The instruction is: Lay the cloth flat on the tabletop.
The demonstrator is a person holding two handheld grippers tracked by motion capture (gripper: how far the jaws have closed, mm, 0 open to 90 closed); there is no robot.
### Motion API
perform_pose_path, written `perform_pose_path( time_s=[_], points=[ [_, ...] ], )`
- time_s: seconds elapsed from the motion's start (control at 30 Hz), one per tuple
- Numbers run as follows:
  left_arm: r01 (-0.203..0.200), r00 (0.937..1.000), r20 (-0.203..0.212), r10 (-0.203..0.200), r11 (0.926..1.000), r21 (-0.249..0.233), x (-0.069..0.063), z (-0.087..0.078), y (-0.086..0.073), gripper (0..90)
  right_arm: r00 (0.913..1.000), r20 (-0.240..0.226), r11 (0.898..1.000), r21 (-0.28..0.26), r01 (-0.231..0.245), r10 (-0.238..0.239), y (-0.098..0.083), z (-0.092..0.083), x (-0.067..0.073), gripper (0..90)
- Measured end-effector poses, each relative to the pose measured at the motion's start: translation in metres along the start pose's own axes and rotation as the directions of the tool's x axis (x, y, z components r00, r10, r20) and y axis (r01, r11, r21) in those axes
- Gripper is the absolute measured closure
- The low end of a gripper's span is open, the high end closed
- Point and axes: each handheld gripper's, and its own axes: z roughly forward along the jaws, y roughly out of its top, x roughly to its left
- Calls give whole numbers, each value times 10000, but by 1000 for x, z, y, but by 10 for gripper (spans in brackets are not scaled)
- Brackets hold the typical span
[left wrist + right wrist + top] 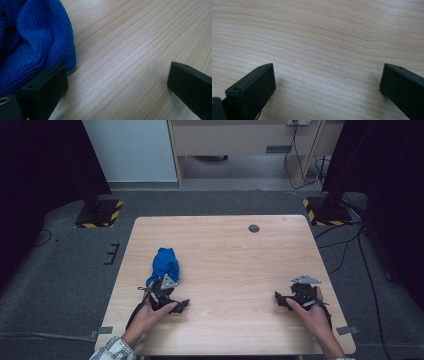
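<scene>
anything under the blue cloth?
Cannot tell. The blue cloth lies bunched on the wooden table, beside the open left gripper; its folds cover whatever is beneath. Bare wood shows around it.

The cloth [32,45] is blue knitted fabric, nubbly and matt. The worktop [324,37] is pale wood with fine straight grain and a faint satin sheen. Both claws' jaws look like matt black plastic.
</scene>
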Motion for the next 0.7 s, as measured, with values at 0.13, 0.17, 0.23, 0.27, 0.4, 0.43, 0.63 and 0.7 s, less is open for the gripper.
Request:
perform_pose_path(
  time_s=[0.13, 0.17, 0.23, 0.27, 0.4, 0.43, 0.63, 0.7],
  points=[
    [63, 9997, 244, -57, 9998, -213, -1, -5, 2, 39, 10000, 3, 10000, -9, 20, -20, 0, 0, 0, 5],
    [85, 9996, 276, -76, 9994, -322, -2, -6, 4, 39, 10000, 2, 10000, -7, 12, -12, 0, 0, 0, 5],
    [167, 9994, 301, -150, 9983, -563, -2, -10, 6, 44, 10000, 2, 10000, -8, 16, -16, 0, 0, 0, 5],
    [167, 9995, 268, -149, 9976, -669, -2, -12, 7, 47, 10000, 2, 10000, -9, 20, -20, 0, 0, 0, 5],
    [260, 9995, 232, -235, 9928, -1165, -1, -20, 11, 56, 10000, 3, 10000, -8, 17, -17, 0, 0, 0, 5],
    [350, 9993, 199, -324, 9891, -1429, 0, -24, 14, 59, 10000, 4, 10000, -8, 16, -16, 0, 0, 0, 5],
    [104, 9999, -94, -123, 9840, -1776, -1, -35, 21, 61, 10000, 4, 10000, -2, 2, -2, 0, 0, 0, 5],
    [61, 9995, -300, -121, 9810, -1940, 3, -41, 26, 61, 10000, 2, 10000, -8, 20, -20, 0, 0, 0, 5]
  ],
)
